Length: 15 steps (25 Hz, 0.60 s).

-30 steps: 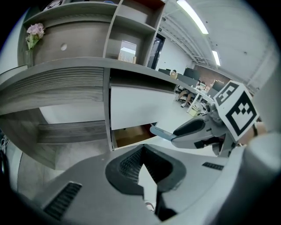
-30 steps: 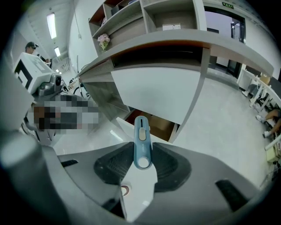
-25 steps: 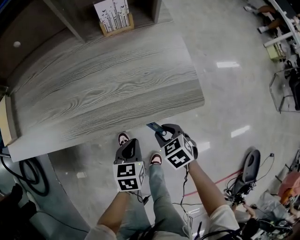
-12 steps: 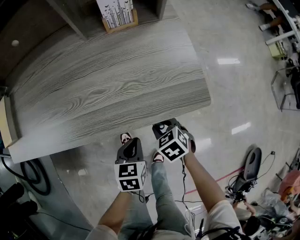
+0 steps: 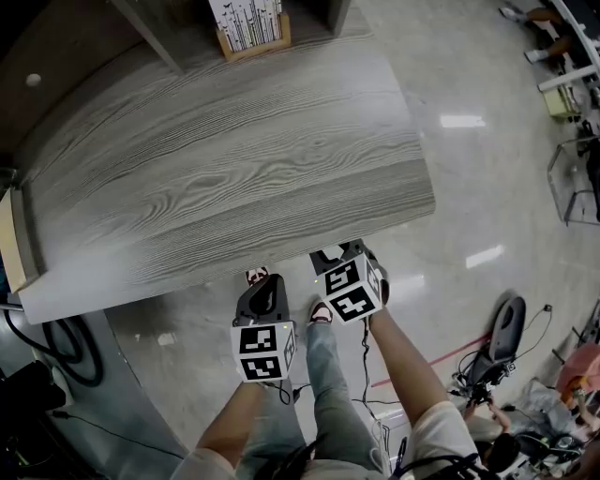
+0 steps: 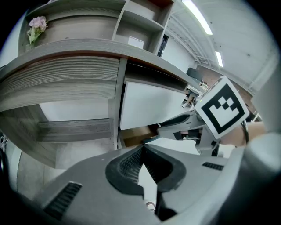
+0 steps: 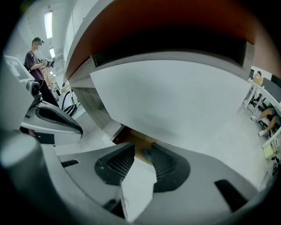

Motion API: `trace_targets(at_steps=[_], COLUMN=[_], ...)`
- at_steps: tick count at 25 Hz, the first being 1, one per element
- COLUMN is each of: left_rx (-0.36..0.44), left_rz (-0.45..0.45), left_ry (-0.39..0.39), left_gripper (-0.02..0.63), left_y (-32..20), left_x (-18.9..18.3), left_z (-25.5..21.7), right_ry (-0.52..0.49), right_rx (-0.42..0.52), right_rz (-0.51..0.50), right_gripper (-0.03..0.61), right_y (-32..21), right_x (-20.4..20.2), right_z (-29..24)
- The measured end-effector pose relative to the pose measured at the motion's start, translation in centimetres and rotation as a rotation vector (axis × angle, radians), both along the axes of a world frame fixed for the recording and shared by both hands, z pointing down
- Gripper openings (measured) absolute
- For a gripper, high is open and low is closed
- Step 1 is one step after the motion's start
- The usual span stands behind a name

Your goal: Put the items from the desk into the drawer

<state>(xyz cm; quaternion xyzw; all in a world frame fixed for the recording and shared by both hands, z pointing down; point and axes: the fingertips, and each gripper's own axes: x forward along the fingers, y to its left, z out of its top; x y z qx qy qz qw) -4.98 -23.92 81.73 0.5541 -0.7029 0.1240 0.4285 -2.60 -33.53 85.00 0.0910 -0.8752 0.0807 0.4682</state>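
In the head view the grey wood-grain table (image 5: 234,178) fills the upper and middle part of the frame. Its top is bare except for a wooden holder with a striped box (image 5: 248,23) at the upper edge. Both grippers sit just below the table's near edge, in the lower middle of the frame.

The left gripper (image 5: 262,286) is on the left, a little clear of the edge, with its marker cube (image 5: 262,349) toward the person. In its own view the jaws are clenched together at the tips with nothing between them.

The right gripper (image 5: 333,253) reaches in under the table's edge. Its view looks into the open drawer (image 7: 167,105), with a white panel across the middle of the frame and the brown inside below it. The jaws are released, with a narrow gap between the tips. In that gap a small bluish thing (image 7: 146,154) shows against the brown inside of the drawer. Whether it touches the pads cannot be told.

The left gripper view shows the same drawer at mid-frame, with the right gripper at its opening. A pink flower (image 6: 37,24) stands at the upper left. The person's 2 shoes (image 5: 321,312) rest on the glossy floor (image 5: 469,187) between the grippers.
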Motion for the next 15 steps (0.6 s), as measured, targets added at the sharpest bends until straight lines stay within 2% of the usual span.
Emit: trace_targets(at_steps=[8,11,15], left_rx=[-0.006,-0.001,-0.01], left_rz=[-0.004,0.0,0.009], left_ry=[-0.002,-0.005,0.006], left_gripper=[-0.003,-0.003,-0.003], left_y=[0.2,-0.1,-0.1], left_x=[0.1,0.5,1.4], left_z=[0.3,0.0,-1.1], right_ry=[-0.023,-0.032,-0.038], right_rx=[0.028,0.036,-0.009], right_rz=[0.04,0.08,0.152], right_gripper=[0.109,0.084,0.06], right_y=[-0.4,-1.0,-0.6], right_x=[0.9,1.7,3.5], right_z=[-0.3,-0.8,-1.7])
